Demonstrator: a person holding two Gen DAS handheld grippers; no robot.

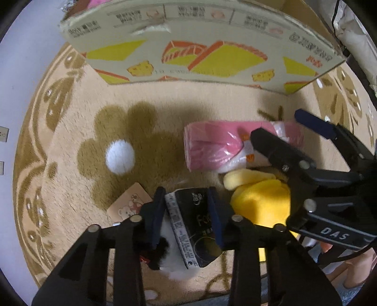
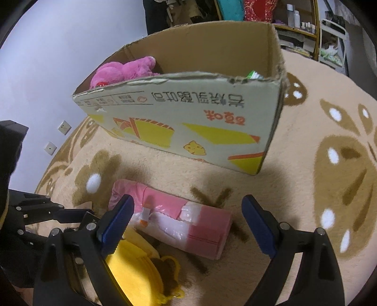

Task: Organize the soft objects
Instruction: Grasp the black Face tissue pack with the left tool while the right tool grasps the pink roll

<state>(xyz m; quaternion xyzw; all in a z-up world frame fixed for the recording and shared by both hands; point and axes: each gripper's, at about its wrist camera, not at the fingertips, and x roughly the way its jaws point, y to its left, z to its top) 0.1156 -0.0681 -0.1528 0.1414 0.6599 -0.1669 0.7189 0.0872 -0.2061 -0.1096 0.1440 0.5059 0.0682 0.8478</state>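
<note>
Two hand-held grippers work over a beige carpet with brown flower patterns. The left hand-held gripper has its blue pads pressed against both sides of a black tissue pack, clamped on it at 6 o'clock in the left wrist view. Under the pack lies a black-and-white plush, only partly visible. A small tan card with a bear drawing lies on the carpet at about 7 o'clock of that view.

The right hand-held gripper has its jaws spread wide apart, holding nothing, poised over a pink plastic-wrapped pack that lies flat on the carpet between the fingers' lines. Just beside the pink pack, toward 7 o'clock in the right wrist view, is a yellow plush toy, touching or nearly touching the pack.

Beyond these, at 12 o'clock in both views, stands an open cardboard box printed with yellow and orange shapes and upside-down characters. Inside it, against the far left corner, rests a magenta plush toy; a small green-and-white item peeks over the rim at the right corner, too hidden to identify. A shelf with bottles stands in the background at 1 o'clock.
</note>
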